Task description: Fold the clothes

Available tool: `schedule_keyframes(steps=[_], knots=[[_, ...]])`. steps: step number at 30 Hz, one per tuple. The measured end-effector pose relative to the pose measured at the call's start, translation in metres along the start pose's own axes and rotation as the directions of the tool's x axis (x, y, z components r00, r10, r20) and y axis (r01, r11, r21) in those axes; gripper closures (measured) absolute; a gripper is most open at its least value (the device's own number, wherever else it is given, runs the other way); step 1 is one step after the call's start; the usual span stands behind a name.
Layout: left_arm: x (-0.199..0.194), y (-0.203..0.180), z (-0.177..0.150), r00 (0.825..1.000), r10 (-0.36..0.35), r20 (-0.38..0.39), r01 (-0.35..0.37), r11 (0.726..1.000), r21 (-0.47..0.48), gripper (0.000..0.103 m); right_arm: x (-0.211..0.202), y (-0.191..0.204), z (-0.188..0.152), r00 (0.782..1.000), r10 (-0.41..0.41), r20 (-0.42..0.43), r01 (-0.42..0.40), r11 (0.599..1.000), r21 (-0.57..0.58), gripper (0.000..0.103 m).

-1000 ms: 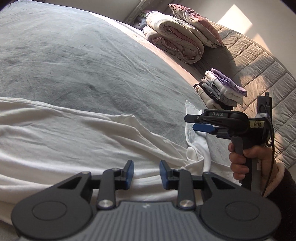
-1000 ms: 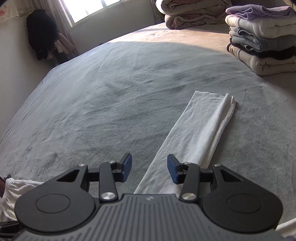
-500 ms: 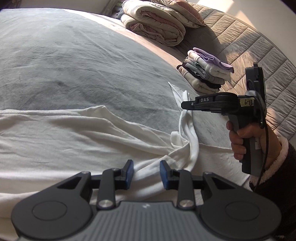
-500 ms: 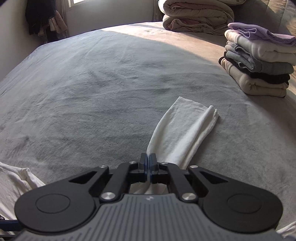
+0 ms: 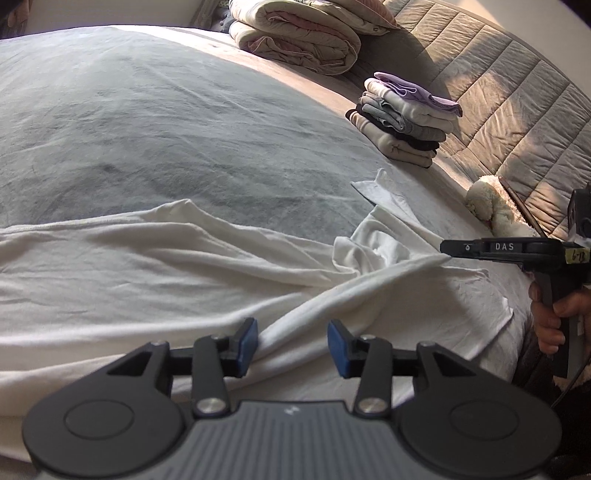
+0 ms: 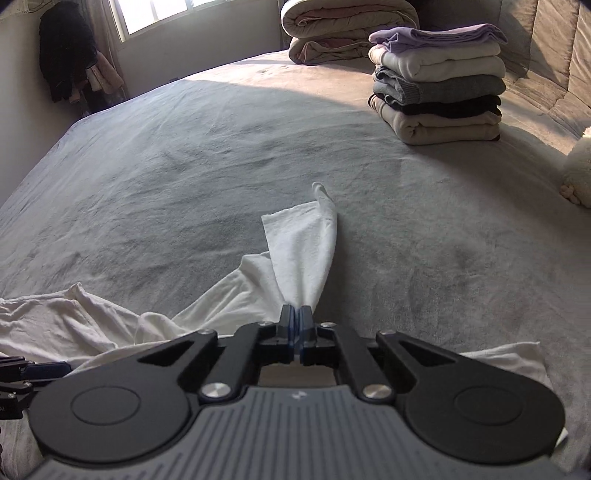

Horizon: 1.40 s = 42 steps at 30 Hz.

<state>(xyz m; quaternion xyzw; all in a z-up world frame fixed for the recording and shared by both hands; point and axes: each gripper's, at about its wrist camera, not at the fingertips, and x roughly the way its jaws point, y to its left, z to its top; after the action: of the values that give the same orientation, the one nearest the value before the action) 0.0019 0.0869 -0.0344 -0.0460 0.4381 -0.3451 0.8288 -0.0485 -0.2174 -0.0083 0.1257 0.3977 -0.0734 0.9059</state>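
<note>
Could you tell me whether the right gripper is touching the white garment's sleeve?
Touching. The right wrist view shows the right gripper with its jaws shut on the sleeve of the white garment, the cloth fanning out from between the pads.

Left hand-held gripper [image 5: 291,341], just opening, straddles white shirt [image 5: 147,266] fold w/o pressing.

A home bedroom: a wide bed [image 6: 221,155] with a quilted headboard [image 5: 517,110], folded duvets [image 6: 347,26], and a window [image 6: 162,14].

Your left wrist view looks low across the bed [image 5: 147,110] toward the headboard [image 5: 498,85]; your right faces the window [image 6: 162,14]. Both share the folded stack [image 6: 439,81].
</note>
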Motion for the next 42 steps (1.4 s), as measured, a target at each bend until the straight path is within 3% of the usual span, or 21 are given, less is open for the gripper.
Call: schedule_keyframes(steps=[5,9,13,15,16,17,20,24,27,31,33,35,42], knots=[[0.0,-0.015,0.002,0.999,-0.035,0.001,0.035,0.999,0.01,0.06,0.009,-0.015,-0.024,0.997,0.016,-0.077,-0.015,1.0,0.016,0.101],[0.002,-0.031,0.011,0.998,-0.058,-0.007,0.058,0.997,0.052,0.06,0.002,-0.019,-0.017,0.996,0.058,-0.071,-0.057,0.998,0.01,0.089],[0.01,-0.041,0.027,0.994,-0.11,0.004,0.11,0.994,0.021,0.06,-0.005,-0.017,-0.001,0.995,0.093,-0.019,-0.093,0.995,-0.025,0.088],[0.017,-0.046,0.033,0.99,-0.139,0.002,0.139,0.99,-0.003,0.06,-0.003,-0.014,0.002,0.994,0.109,-0.004,-0.109,0.992,-0.06,0.08],[0.021,-0.05,0.035,0.99,-0.141,0.001,0.141,0.99,-0.008,0.06,-0.001,-0.011,0.002,0.993,0.121,0.005,-0.12,0.989,-0.081,0.068],[0.025,-0.053,0.037,0.99,-0.143,-0.001,0.143,0.99,-0.013,0.06,0.001,-0.009,0.002,0.991,0.13,0.017,-0.128,0.987,-0.101,0.065],[0.038,-0.065,0.042,0.99,-0.139,-0.005,0.139,0.99,0.007,0.062,0.012,-0.002,0.004,0.992,0.114,0.055,-0.104,0.983,-0.154,0.065],[0.052,-0.067,0.044,0.977,-0.214,0.022,0.214,0.976,-0.029,0.063,0.027,0.001,0.017,0.992,0.119,0.036,-0.11,0.975,-0.191,0.065],[0.066,-0.068,0.043,0.967,-0.254,-0.012,0.254,0.967,-0.026,0.063,0.038,0.004,0.027,0.991,0.131,0.029,-0.122,0.968,-0.218,0.065],[0.079,-0.07,0.039,0.969,-0.239,-0.066,0.239,0.971,-0.002,0.063,0.057,0.006,0.032,0.993,0.118,0.031,-0.107,0.966,-0.236,0.066],[0.088,-0.069,0.037,0.966,-0.241,-0.092,0.241,0.97,-0.011,0.063,0.065,0.001,0.032,0.995,0.097,0.032,-0.087,0.972,-0.218,0.074],[0.09,-0.068,0.038,0.965,-0.244,-0.094,0.243,0.97,-0.021,0.063,0.067,-0.007,0.032,0.995,0.089,0.04,-0.08,0.979,-0.187,0.092],[0.092,-0.079,0.045,0.966,-0.241,-0.089,0.241,0.97,-0.006,0.063,0.044,-0.041,0.031,0.99,0.083,0.11,-0.074,0.994,-0.082,0.096]])
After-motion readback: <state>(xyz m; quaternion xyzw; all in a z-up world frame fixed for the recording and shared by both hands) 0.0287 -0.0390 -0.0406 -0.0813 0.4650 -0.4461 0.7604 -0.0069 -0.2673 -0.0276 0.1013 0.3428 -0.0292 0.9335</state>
